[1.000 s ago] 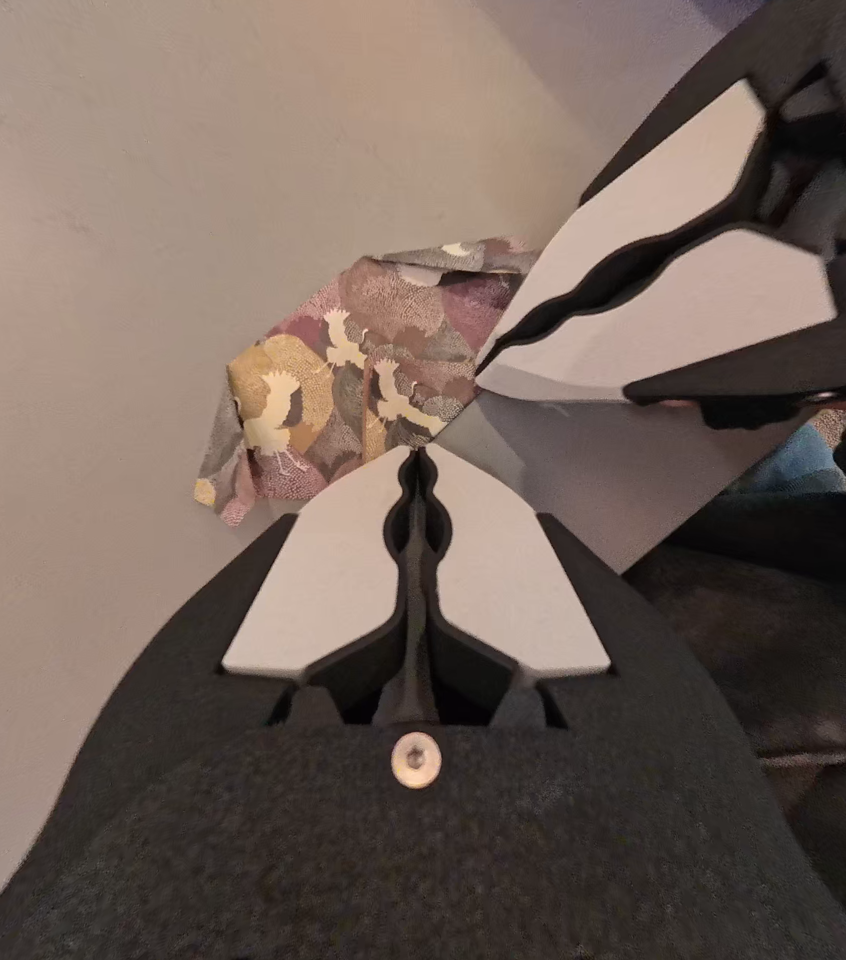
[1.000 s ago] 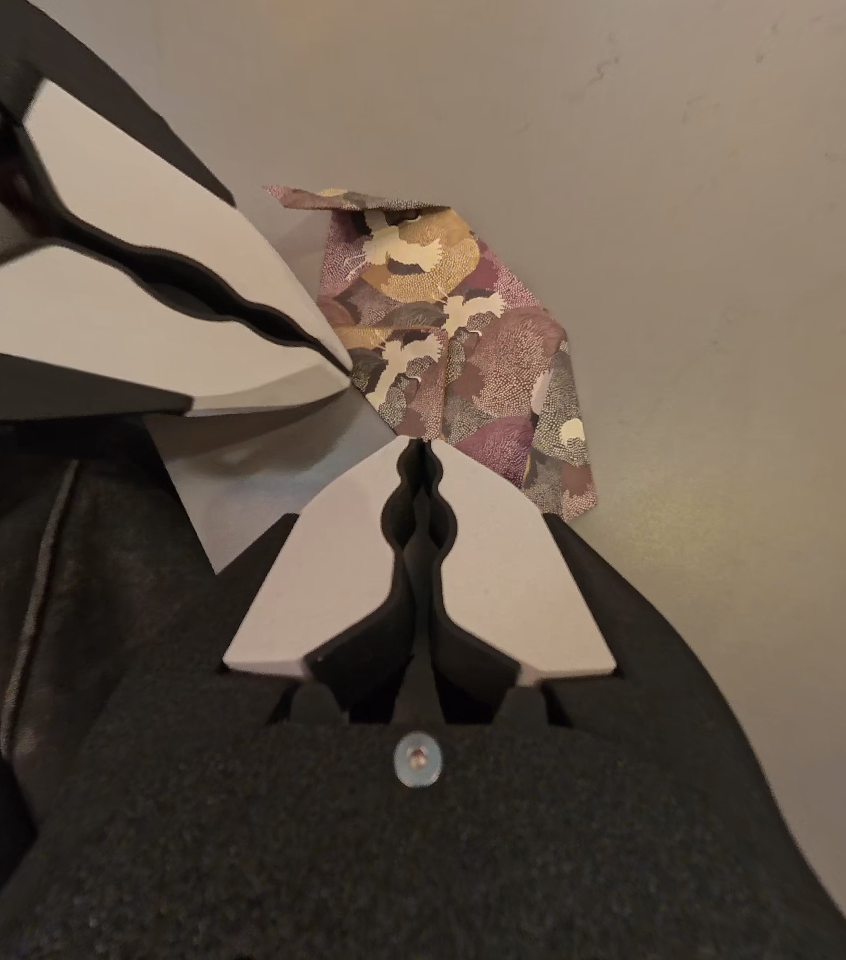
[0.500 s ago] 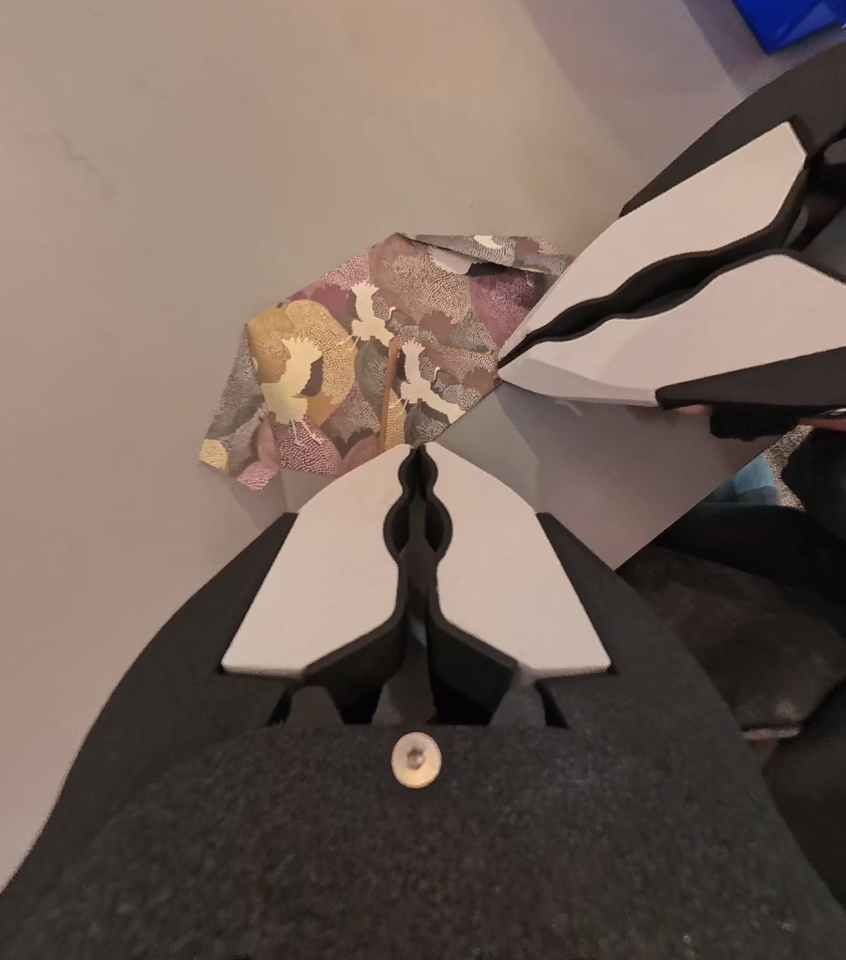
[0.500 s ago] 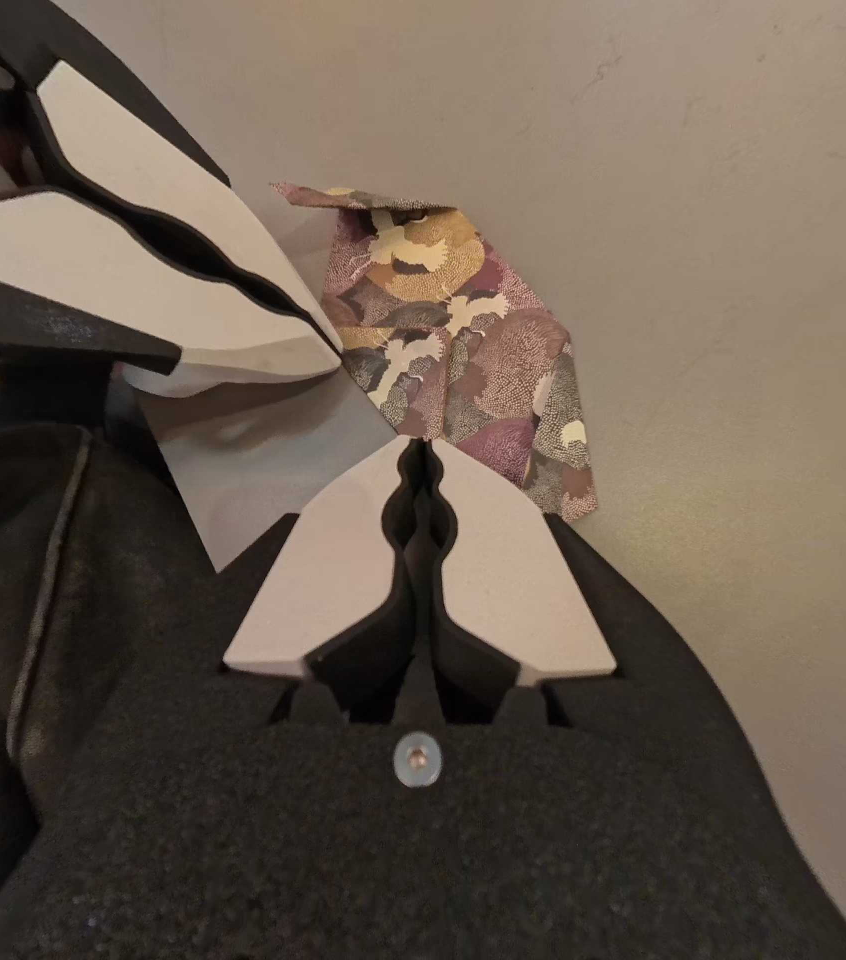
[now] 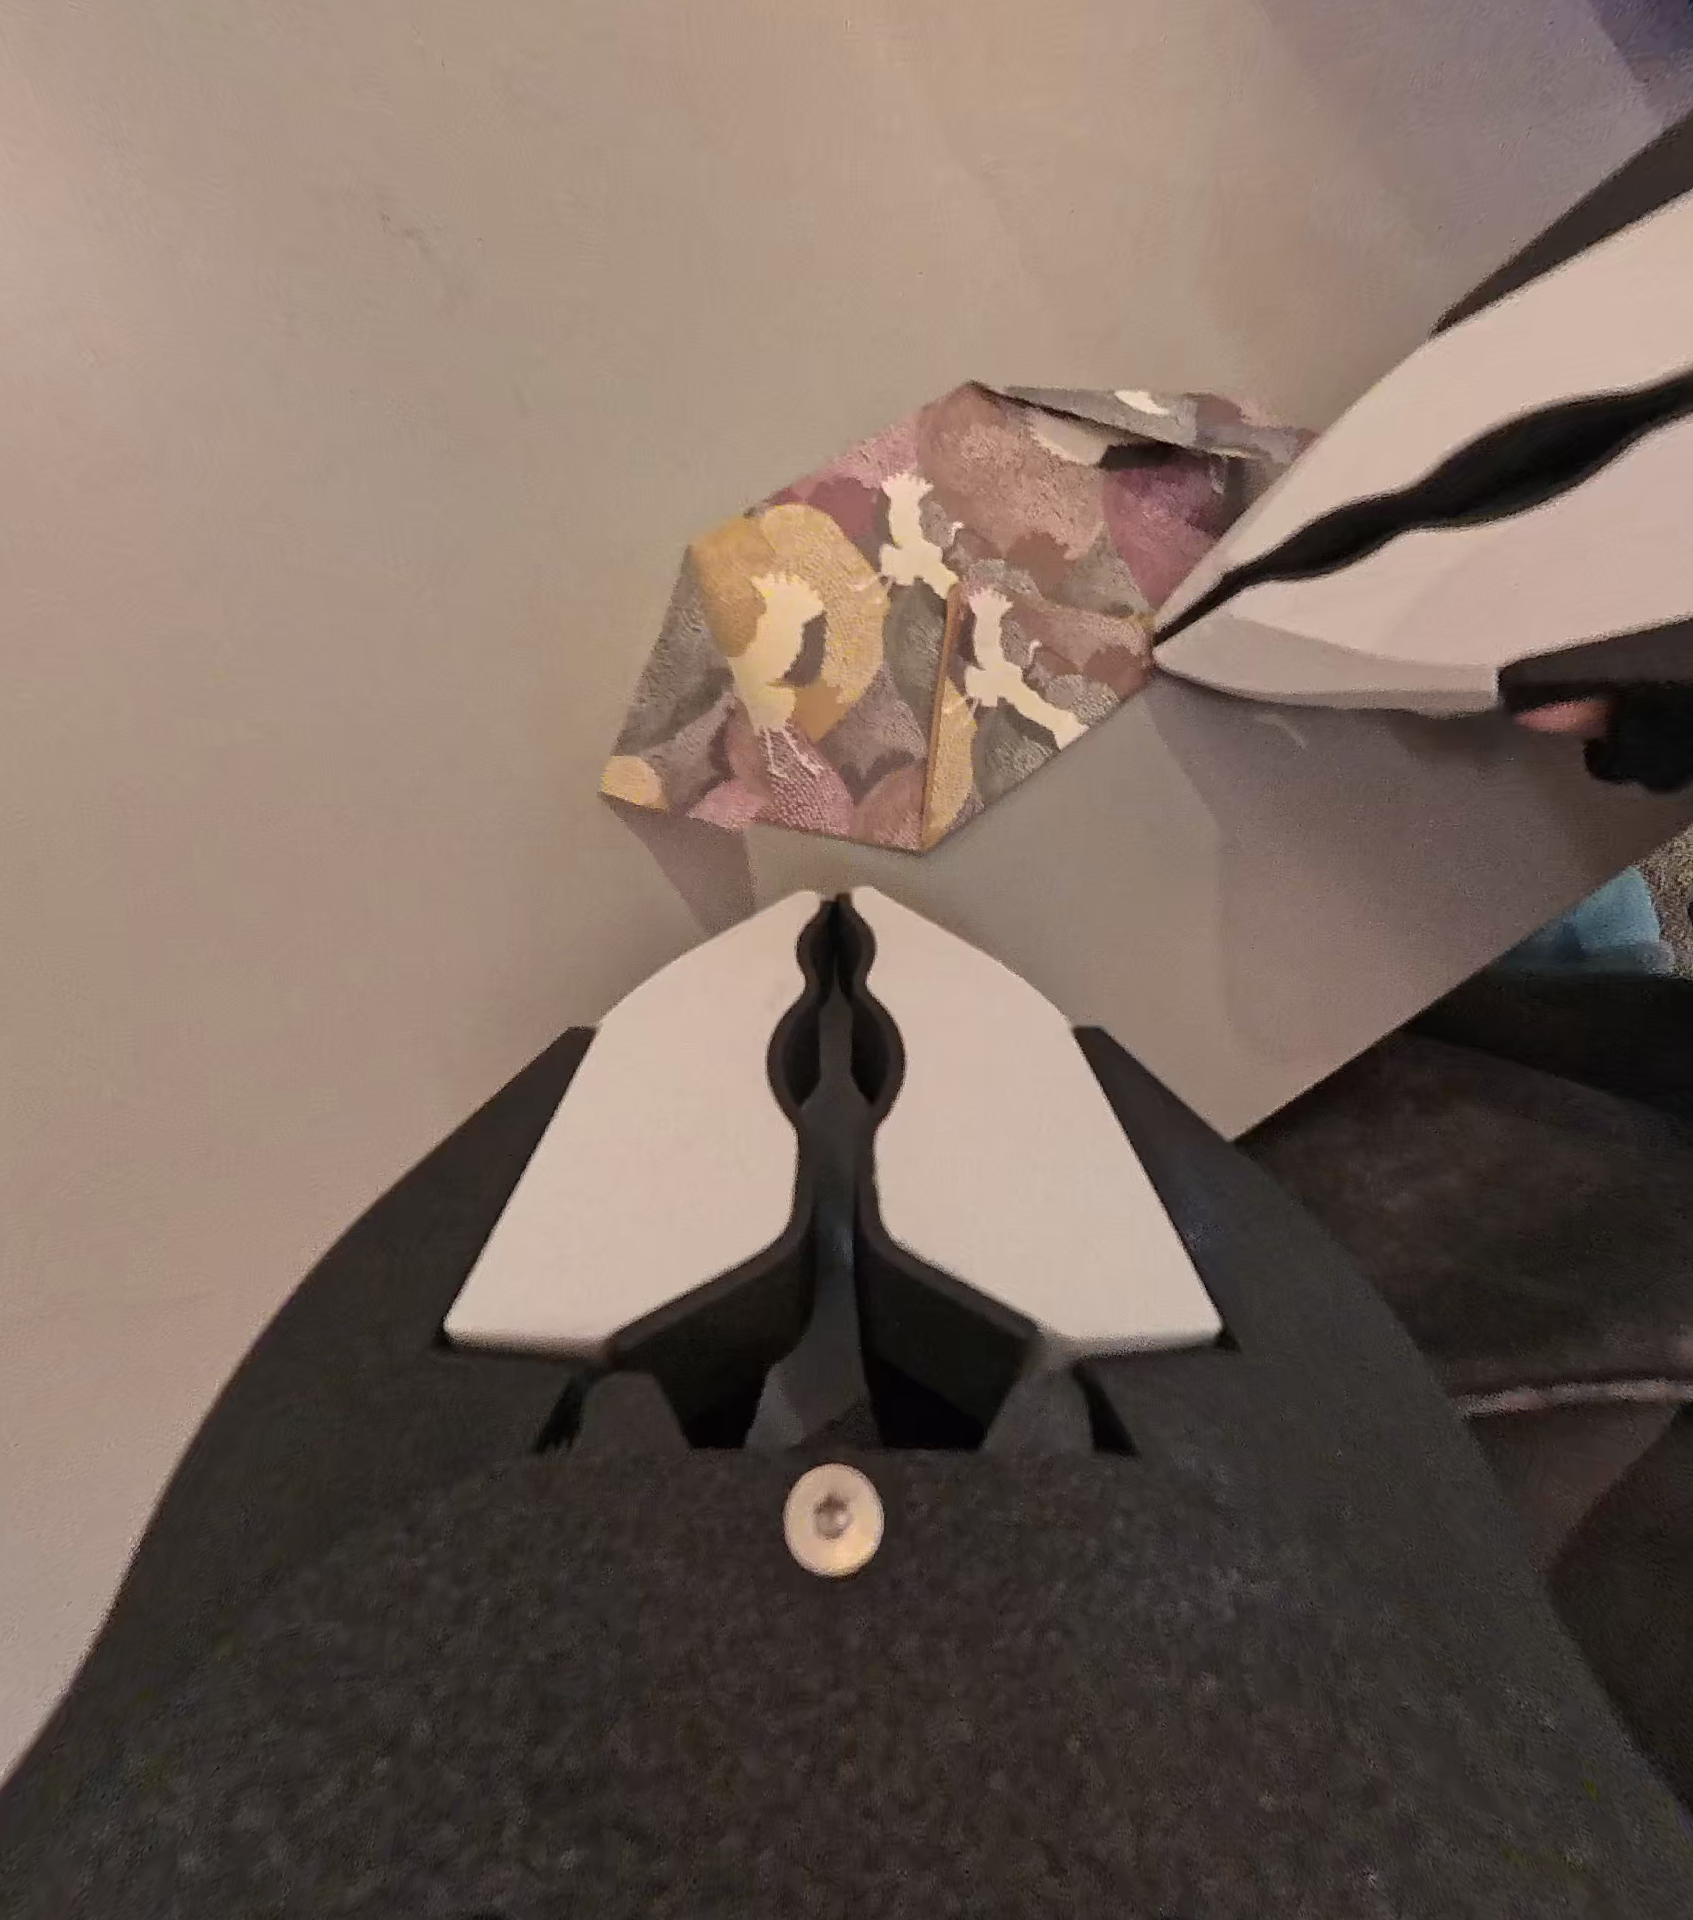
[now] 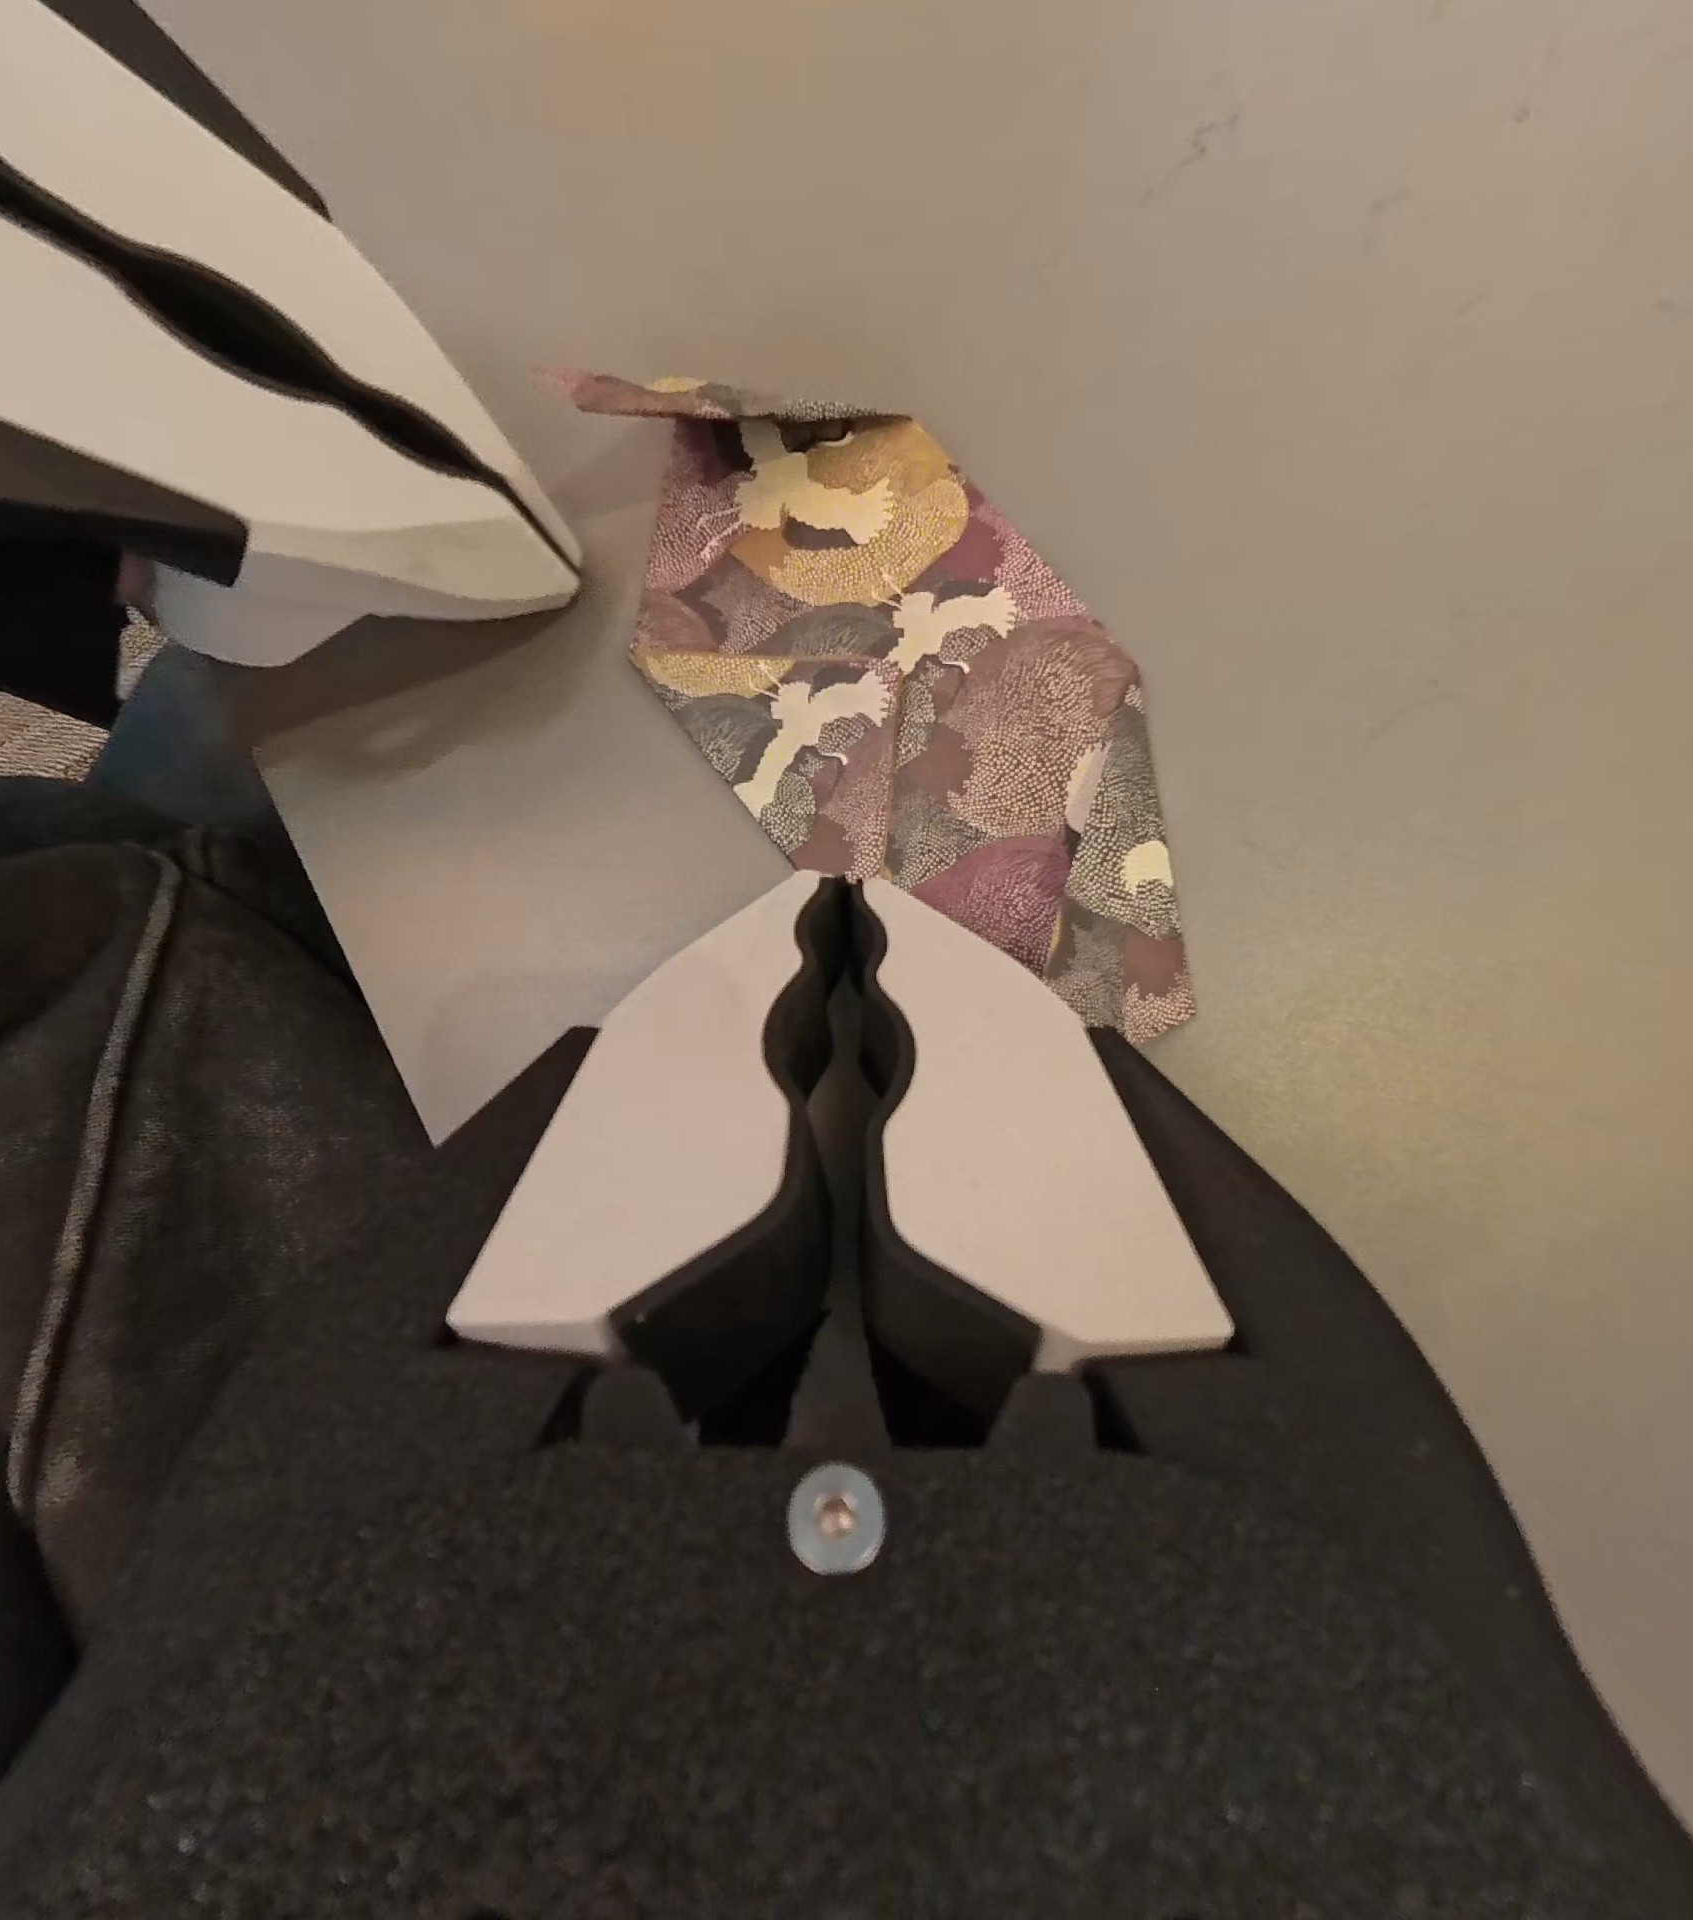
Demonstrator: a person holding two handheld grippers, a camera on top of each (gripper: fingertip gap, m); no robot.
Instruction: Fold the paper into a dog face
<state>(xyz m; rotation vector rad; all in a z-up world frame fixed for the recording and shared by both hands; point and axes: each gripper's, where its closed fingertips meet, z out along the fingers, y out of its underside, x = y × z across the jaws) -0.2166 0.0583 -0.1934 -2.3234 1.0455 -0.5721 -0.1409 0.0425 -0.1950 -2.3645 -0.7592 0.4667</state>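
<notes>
The folded paper (image 5: 883, 644), patterned in purple, gold and grey with white birds, lies flat on the beige table (image 5: 302, 520) near its corner. One small flap at its far edge stands up a little. My left gripper (image 5: 837, 902) is shut and empty, a short gap away from the paper's near edge. It also shows at the upper left of the right wrist view (image 6: 567, 566), apart from the paper. My right gripper (image 6: 842, 881) is shut, its tip touching the paper's (image 6: 925, 675) near corner. It also shows in the left wrist view (image 5: 1159, 634).
The table edge (image 5: 1496, 935) runs diagonally just behind the grippers. Beyond it is a person's dark clothing (image 5: 1548, 1195). The table top stretches away behind the paper. Tip to tip, the grippers are about 8 cm apart.
My left gripper has drawn back from the paper, which it touched before. The paper now lies flatter. My right gripper has stayed at the paper's corner.
</notes>
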